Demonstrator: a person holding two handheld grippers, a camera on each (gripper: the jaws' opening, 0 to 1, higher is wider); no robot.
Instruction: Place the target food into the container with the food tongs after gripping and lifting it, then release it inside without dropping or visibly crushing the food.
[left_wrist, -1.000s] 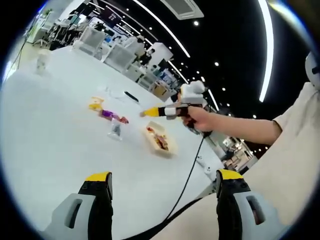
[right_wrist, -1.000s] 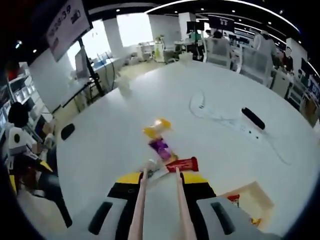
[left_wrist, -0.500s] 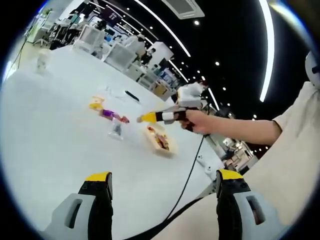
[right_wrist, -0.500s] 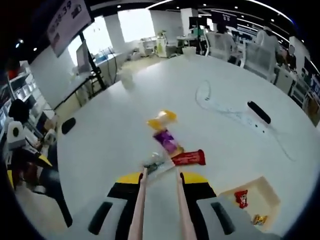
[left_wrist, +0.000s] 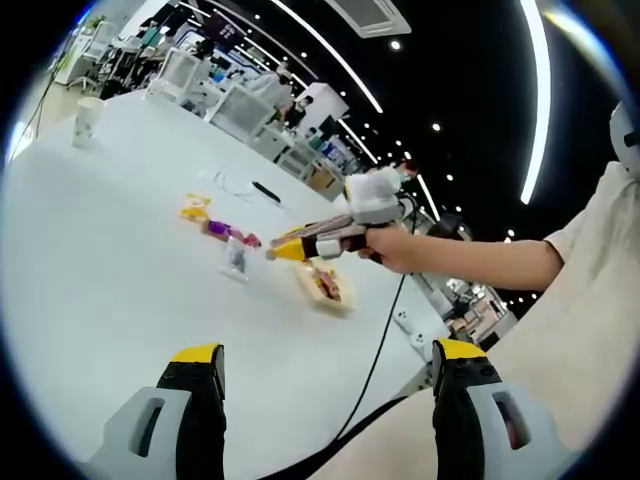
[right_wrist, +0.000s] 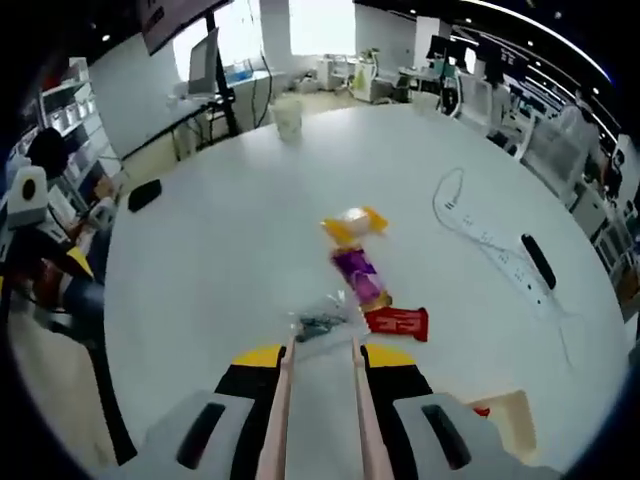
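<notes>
Several wrapped snacks lie on the white table: a yellow one (right_wrist: 352, 224), a purple one (right_wrist: 358, 275), a red one (right_wrist: 398, 322) and a clear packet (right_wrist: 320, 322). My right gripper (right_wrist: 322, 358) is shut on the pink food tongs (right_wrist: 283, 400). The tong tips stand apart just short of the clear packet, with nothing between them. A tan container (right_wrist: 505, 415) with snacks inside sits at the lower right. From the left gripper view, the right gripper (left_wrist: 285, 248) tilts down between the clear packet (left_wrist: 236, 258) and the container (left_wrist: 322, 283). My left gripper (left_wrist: 328, 350) hangs open above the table's near side.
A paper cup (right_wrist: 287, 118) stands at the far side. A power strip (right_wrist: 538, 262) and its cable (right_wrist: 460, 200) lie to the right, and a small black object (right_wrist: 145, 193) to the left. A person sits beyond the table's left edge (right_wrist: 40, 200).
The right gripper has dipped towards the table and moved forward, so the tong tips now sit right by the clear packet. The left gripper has stayed where it was.
</notes>
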